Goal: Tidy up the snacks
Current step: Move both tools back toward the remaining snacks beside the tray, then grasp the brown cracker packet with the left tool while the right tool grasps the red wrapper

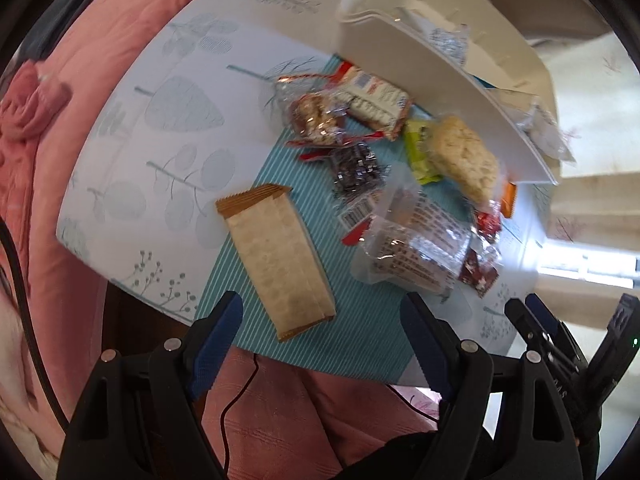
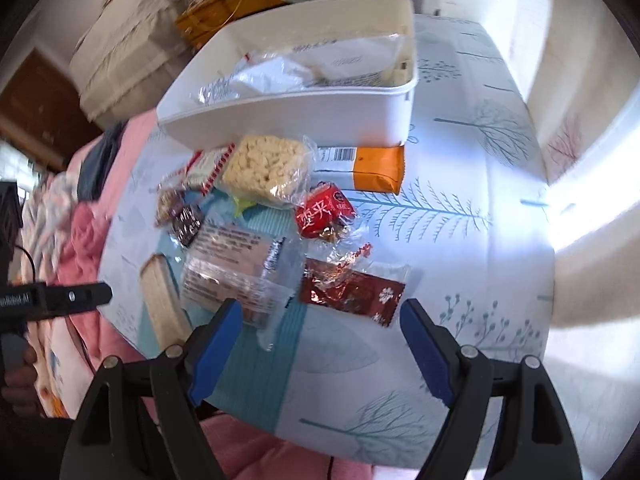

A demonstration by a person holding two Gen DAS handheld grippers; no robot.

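Several wrapped snacks lie on a teal striped mat [image 1: 360, 336] in front of a white bin [image 1: 420, 80] that holds a few packets. A long beige wafer pack [image 1: 276, 260] lies nearest my left gripper [image 1: 322, 320], which is open and empty just before the table edge. A clear labelled bag [image 1: 416, 244], a pale rice cake [image 1: 464, 156] and dark candies [image 1: 356, 168] lie beyond. My right gripper [image 2: 320, 320] is open and empty, over the table near a dark red packet [image 2: 360, 292], the clear bag [image 2: 232, 268] and a red candy [image 2: 324, 212]. The bin [image 2: 320, 120] stands behind.
The round table [image 1: 160, 120] has a leaf-print cloth and stands against pink bedding [image 1: 80, 80]. A cable [image 1: 236, 400] hangs below the table edge. An orange packet [image 2: 376, 168] lies beside the bin. The other gripper shows at the right edge of the left wrist view [image 1: 560, 340].
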